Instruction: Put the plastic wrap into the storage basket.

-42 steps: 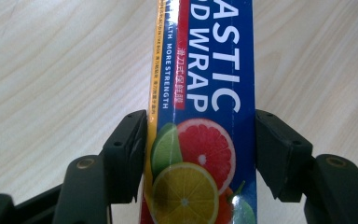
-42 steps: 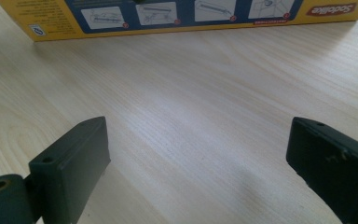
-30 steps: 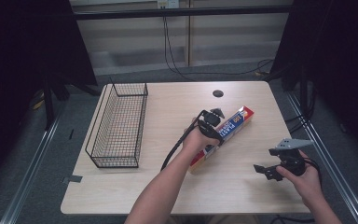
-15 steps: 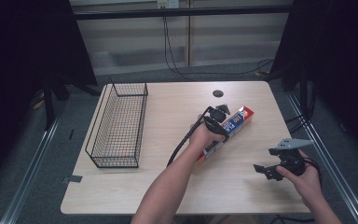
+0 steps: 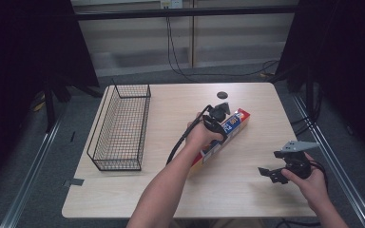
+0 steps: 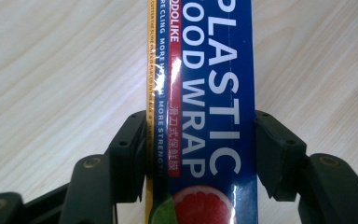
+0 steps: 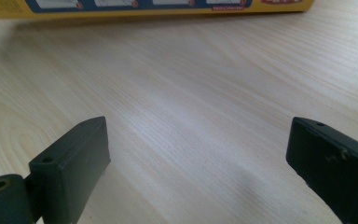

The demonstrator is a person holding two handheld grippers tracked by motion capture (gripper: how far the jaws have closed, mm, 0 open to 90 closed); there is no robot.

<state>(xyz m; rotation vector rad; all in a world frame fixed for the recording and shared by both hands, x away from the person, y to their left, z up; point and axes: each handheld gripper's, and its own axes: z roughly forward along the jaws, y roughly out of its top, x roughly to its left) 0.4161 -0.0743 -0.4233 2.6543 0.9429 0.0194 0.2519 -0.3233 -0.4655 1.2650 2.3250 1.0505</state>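
Observation:
A long blue and yellow plastic wrap box (image 5: 235, 123) lies slantwise at mid-table. My left gripper (image 5: 217, 118) is over its middle, and its jaws have just been closing with the box between them. In the left gripper view both black pads (image 6: 130, 149) press the sides of the box (image 6: 205, 70), so the left gripper (image 6: 200, 154) is shut on it. My right gripper (image 5: 268, 175) hovers near the table's front right, a short way from the box. It is open (image 7: 198, 158) above bare wood, with the box's yellow edge (image 7: 144, 8) farther off.
A black wire basket (image 5: 121, 126) stands at the left side of the wooden table (image 5: 247, 199), empty as far as I can see. A small dark round disc (image 5: 222, 94) sits near the far edge. Cables trail from both grippers.
The left gripper has closed on the box and risen slightly with it; the box's near end now looks a little higher. The right hand has stayed put.

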